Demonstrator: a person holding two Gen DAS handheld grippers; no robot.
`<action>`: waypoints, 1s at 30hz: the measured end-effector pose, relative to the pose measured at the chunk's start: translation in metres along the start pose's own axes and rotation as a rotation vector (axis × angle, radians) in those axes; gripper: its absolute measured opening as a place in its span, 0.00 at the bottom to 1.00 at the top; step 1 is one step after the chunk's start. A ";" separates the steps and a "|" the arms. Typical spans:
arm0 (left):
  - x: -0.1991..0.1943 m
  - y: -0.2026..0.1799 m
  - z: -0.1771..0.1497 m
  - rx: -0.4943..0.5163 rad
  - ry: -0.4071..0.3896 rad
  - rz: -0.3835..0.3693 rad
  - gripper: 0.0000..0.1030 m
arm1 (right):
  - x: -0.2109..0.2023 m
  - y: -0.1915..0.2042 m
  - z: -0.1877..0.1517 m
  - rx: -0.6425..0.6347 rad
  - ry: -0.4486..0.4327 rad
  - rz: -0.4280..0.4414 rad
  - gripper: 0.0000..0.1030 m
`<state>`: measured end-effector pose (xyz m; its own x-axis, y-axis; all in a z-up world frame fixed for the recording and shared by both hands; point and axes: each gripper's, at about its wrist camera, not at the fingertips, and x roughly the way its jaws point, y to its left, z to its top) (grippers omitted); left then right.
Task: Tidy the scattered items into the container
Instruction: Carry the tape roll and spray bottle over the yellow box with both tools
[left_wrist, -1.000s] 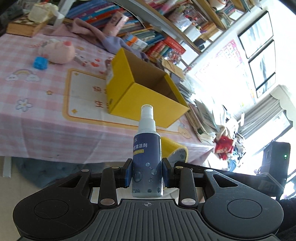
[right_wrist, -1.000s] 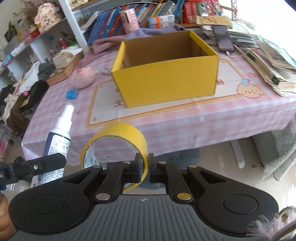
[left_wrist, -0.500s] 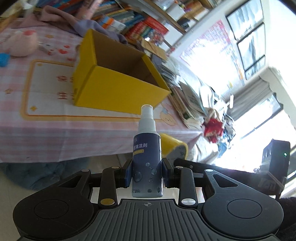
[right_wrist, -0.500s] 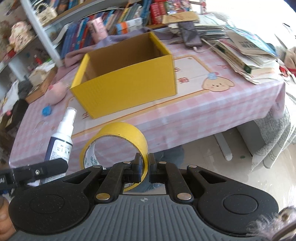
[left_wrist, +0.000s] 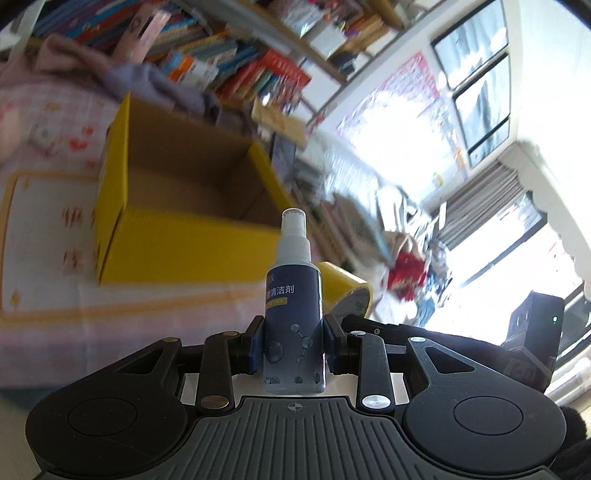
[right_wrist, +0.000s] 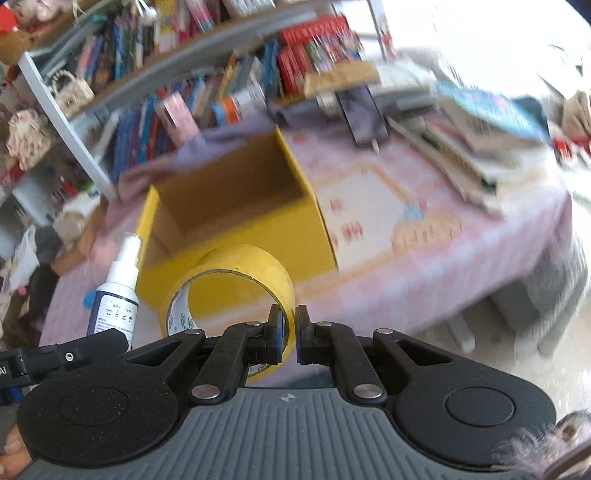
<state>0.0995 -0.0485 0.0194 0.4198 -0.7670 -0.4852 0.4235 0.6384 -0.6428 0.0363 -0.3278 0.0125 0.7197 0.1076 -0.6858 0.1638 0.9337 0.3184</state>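
My left gripper (left_wrist: 294, 347) is shut on a dark blue spray bottle (left_wrist: 294, 314) with a white nozzle, held upright in front of the open yellow cardboard box (left_wrist: 184, 236). The bottle also shows in the right wrist view (right_wrist: 116, 295). My right gripper (right_wrist: 289, 334) is shut on the wall of a yellow tape roll (right_wrist: 236, 280), held just before the yellow box (right_wrist: 236, 206). The tape roll shows in the left wrist view (left_wrist: 345, 291) behind the bottle. The box looks empty inside. Both views are blurred by motion.
The box stands on a pink checked tablecloth (right_wrist: 443, 258) with a placemat. A pile of books and papers (right_wrist: 480, 129) and a phone (right_wrist: 364, 114) lie at the right. A purple cloth (left_wrist: 155, 81) and bookshelves (right_wrist: 184, 74) stand behind.
Both grippers have moved closer to the yellow box and higher, so its open top fills more of each view. Each still holds its item.
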 end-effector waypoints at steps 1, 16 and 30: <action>0.001 -0.002 0.009 0.015 -0.019 0.002 0.30 | 0.003 0.002 0.011 -0.015 -0.021 0.011 0.06; 0.062 0.015 0.089 0.088 -0.108 0.244 0.30 | 0.115 0.047 0.111 -0.343 -0.055 0.120 0.06; 0.142 0.041 0.101 0.177 0.076 0.527 0.30 | 0.233 0.053 0.119 -0.641 0.137 0.102 0.07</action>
<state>0.2581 -0.1247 -0.0161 0.5552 -0.3396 -0.7592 0.3031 0.9327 -0.1956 0.2927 -0.2938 -0.0522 0.6110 0.2092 -0.7635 -0.3647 0.9304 -0.0369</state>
